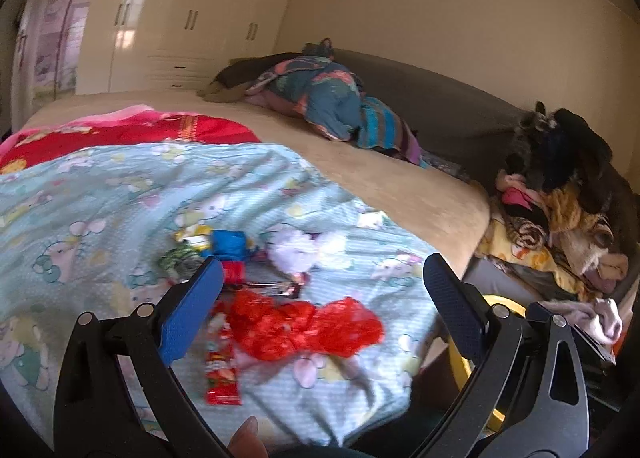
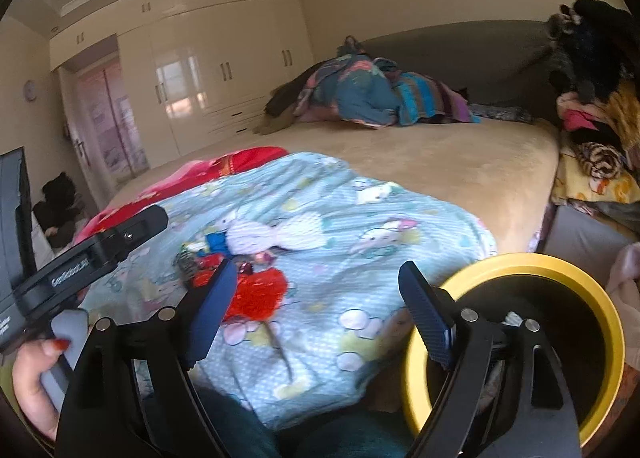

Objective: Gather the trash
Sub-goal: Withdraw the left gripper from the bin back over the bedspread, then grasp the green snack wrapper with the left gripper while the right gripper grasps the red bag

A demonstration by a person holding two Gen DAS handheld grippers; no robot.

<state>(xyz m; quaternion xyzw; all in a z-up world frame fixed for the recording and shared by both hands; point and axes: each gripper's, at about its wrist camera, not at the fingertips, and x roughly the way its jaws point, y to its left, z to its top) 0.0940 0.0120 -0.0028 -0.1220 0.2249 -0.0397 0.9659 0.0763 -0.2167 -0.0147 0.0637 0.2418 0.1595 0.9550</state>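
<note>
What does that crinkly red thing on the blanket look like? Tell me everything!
The red bag looks like thin, shiny plastic film, crumpled into a lumpy, spread-out heap. It lies loose on the blue cartoon blanket, among other wrappers, with a red snack packet beside it. Neither gripper touches it.

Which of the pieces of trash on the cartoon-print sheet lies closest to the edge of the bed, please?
The long red snack wrapper: it lies lengthwise nearest the bed's edge, below the crumpled red plastic bag; the blue wrapper and white tissue lie farther in.
</note>
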